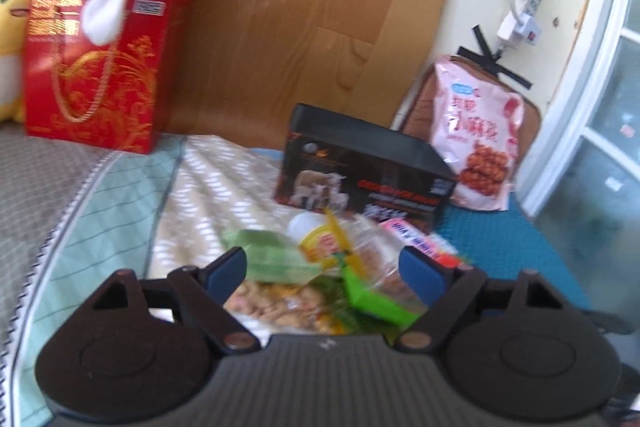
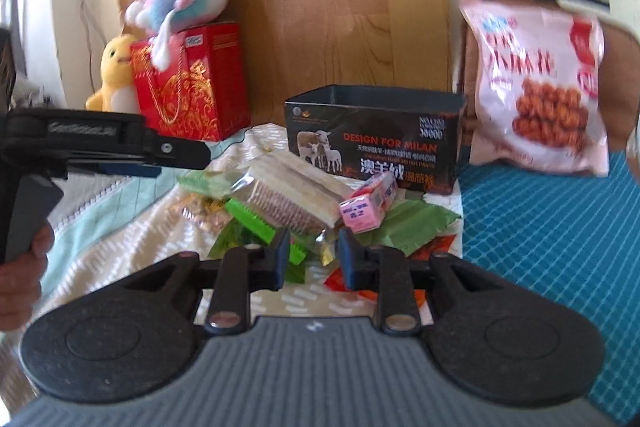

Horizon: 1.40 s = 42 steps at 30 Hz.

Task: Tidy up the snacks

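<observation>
You're poised over the pile now, both tools aimed at the heap of loose snacks on the quilted bedspread (image 2: pixel 120 259), and it reads as the picking stage: nothing looks lifted yet. Your left hand-held gripper (image 1: pixel 325 273) stands wide, its blue pads either side of the heap, touching nothing that I can make out. Your right hand-held gripper (image 2: pixel 313 255) is drawn narrow; a crinkly gold foil wrapper (image 2: pixel 325 247) sits just at its tips, but whether the pads actually pinch it I cannot tell. The open-topped black cardboard box printed with sheep (image 2: pixel 376 143) waits right behind the pile, stiff-walled and upright, the likely home for all this. In the heap: a clear-wrapped block of layered wafers (image 2: pixel 288 195), ribbed and rigid; a small pink carton (image 2: pixel 366 207) leaning against it; a flat matte green sachet (image 2: pixel 416 227); a bright green ridged plastic clip (image 2: pixel 256 223); and a see-through bag of pale nuts (image 1: pixel 276 303), with a round white-lidded yellow cup (image 1: pixel 316 239) behind it in the left view. The big glossy pink pillow bag of fried twists (image 2: pixel 536 87) stands apart, propped upright beyond the blue waffle-weave mat (image 2: pixel 552 227). Next move, I'd say: settle on one item, close squarely, lift clear without dragging slippery neighbours.
</observation>
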### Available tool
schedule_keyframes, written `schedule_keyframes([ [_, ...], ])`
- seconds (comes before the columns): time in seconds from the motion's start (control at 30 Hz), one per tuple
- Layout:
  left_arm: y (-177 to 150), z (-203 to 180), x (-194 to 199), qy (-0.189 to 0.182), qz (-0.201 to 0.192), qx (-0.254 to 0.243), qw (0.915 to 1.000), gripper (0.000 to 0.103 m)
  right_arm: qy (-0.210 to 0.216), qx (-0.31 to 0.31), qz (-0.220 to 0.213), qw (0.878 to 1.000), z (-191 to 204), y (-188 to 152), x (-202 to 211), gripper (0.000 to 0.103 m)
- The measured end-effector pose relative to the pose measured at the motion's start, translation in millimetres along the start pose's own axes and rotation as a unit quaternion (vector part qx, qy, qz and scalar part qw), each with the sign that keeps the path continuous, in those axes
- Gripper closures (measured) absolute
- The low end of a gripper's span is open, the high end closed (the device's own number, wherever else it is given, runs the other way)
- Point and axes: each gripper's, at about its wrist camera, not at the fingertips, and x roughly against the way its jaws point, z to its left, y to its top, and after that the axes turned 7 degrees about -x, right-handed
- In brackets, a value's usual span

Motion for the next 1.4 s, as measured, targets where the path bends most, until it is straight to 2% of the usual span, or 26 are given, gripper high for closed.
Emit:
schedule_keyframes([
  [0.13, 17.3, -1.4, -18.1, -0.042, 0.025, 0.01, 0.9988, 0.022, 0.016, -0.048, 0.026, 0.998, -17.2, 6.5, -13.5, 0.072],
  [0.2, 22.5, -5.9, -30.8, -0.048, 0.04, 0.005, 0.9981, 0.024, 0.026, -0.067, 0.04, 0.997, -22.5, 7.6, -22.6, 0.069],
  [0.27, 24.7, -11.9, -45.0, -0.055, 0.058, -0.001, 0.9968, 0.04, 0.052, -0.094, 0.066, 0.992, -28.0, 7.8, -35.6, 0.07],
  [0.3, 24.5, -15.5, -53.9, -0.064, 0.074, -0.002, 0.9952, 0.059, 0.058, -0.106, 0.071, 0.99, -29.6, 7.8, -39.0, 0.074],
  [0.33, 22.7, -16.9, -58.5, -0.061, 0.085, -0.004, 0.9945, 0.065, 0.068, -0.118, 0.073, 0.988, -30.1, 7.1, -41.7, 0.079],
  [0.43, 18.3, -22.5, -51.6, -0.055, 0.069, -0.014, 0.996, 0.071, 0.061, -0.104, 0.05, 0.991, -19.8, 8.3, -32.5, 0.085],
  [0.57, 25.9, -25.0, -18.0, -0.058, 0.034, -0.019, 0.9976, 0.071, 0.078, -0.086, 0.033, 0.993, -8.4, 15.4, -12.5, 0.086],
  [0.63, 34.5, -24.2, -0.9, -0.063, 0.009, -0.016, 0.9978, 0.071, 0.087, -0.073, 0.011, 0.994, 0.2, 24.2, 1.9, 0.087],
  [0.77, 67.6, -25.9, 1.8, -0.067, -0.024, -0.017, 0.9973, 0.071, 0.088, -0.054, -0.031, 0.994, 5.9, 50.3, 7.4, 0.087],
  [0.9, 101.5, -26.6, -38.7, -0.068, -0.039, -0.018, 0.9967, 0.071, 0.057, -0.04, -0.059, 0.996, -5.2, 82.5, -17.7, 0.086],
  [1.0, 117.3, -21.7, -82.9, -0.073, -0.029, -0.004, 0.9969, 0.071, 0.028, -0.048, -0.058, 0.997, -25.8, 98.1, -48.5, 0.086],
  [1.1, 119.5, -16.1, -120.7, -0.065, -0.022, 0.012, 0.9976, 0.07, 0.002, -0.058, -0.046, 0.997, -39.2, 106.4, -76.4, 0.086],
  [1.17, 116.1, -13.9, -136.9, -0.049, -0.01, 0.013, 0.9987, 0.067, -0.021, -0.046, -0.041, 0.998, -41.6, 107.9, -89.1, 0.083],
  [1.23, 114.8, -8.3, -141.1, -0.028, -0.012, 0.008, 0.9995, 0.064, -0.055, -0.04, -0.053, 0.996, -46.3, 108.8, -89.5, 0.069],
  [1.27, 113.9, -2.1, -135.3, -0.023, -0.027, 0.007, 0.9994, 0.064, -0.056, -0.054, -0.065, 0.995, -52.8, 109.0, -82.0, 0.057],
  [1.3, 114.1, 5.9, -129.1, -0.005, -0.048, 0.01, 0.9988, 0.06, -0.049, -0.073, -0.081, 0.993, -61.2, 108.5, -74.0, 0.05],
  [1.37, 115.1, 21.8, -125.5, 0.043, -0.065, 0.023, 0.9967, 0.054, -0.052, -0.113, -0.105, 0.987, -82.4, 104.2, -59.3, 0.045],
  [1.4, 115.4, 29.2, -129.3, 0.061, -0.057, 0.03, 0.9961, 0.054, -0.061, -0.131, -0.105, 0.984, -92.7, 103.4, -58.7, 0.044],
])
